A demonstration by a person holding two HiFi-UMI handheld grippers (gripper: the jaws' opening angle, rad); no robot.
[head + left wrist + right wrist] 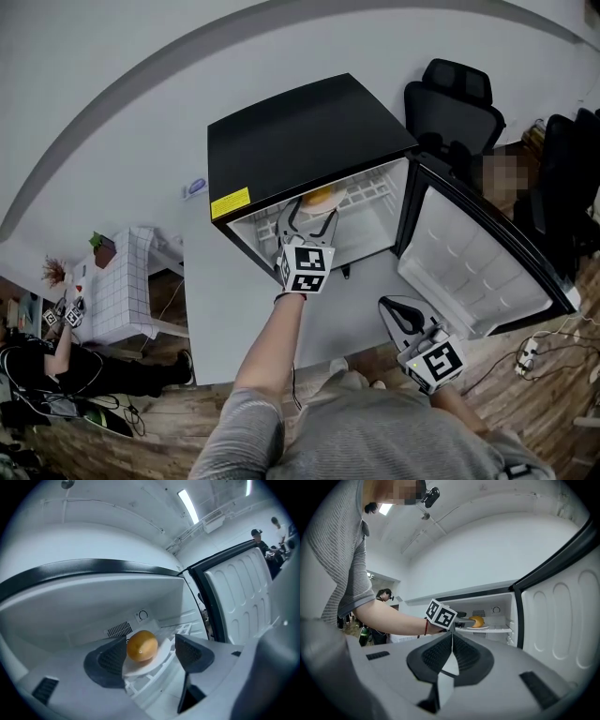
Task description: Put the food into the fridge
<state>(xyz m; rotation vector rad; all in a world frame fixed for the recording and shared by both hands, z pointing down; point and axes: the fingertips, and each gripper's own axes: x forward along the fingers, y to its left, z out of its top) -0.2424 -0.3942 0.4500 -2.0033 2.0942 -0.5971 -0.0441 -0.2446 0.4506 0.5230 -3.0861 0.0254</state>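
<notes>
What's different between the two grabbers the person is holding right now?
The left gripper has its jaws apart, either side of a white plate carrying a round orange food; the right gripper has its jaws together with nothing between them. The left gripper reaches inside the fridge; the right gripper hangs outside it, low by the open door. Both are the same grey two-jaw make.

Orange food (142,645) on white plate (161,654), open fridge (300,136) shelf.

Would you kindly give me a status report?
Left gripper open inside fridge, orange on plate between jaws. Right gripper shut, empty. Door open, nothing blocking.
</notes>
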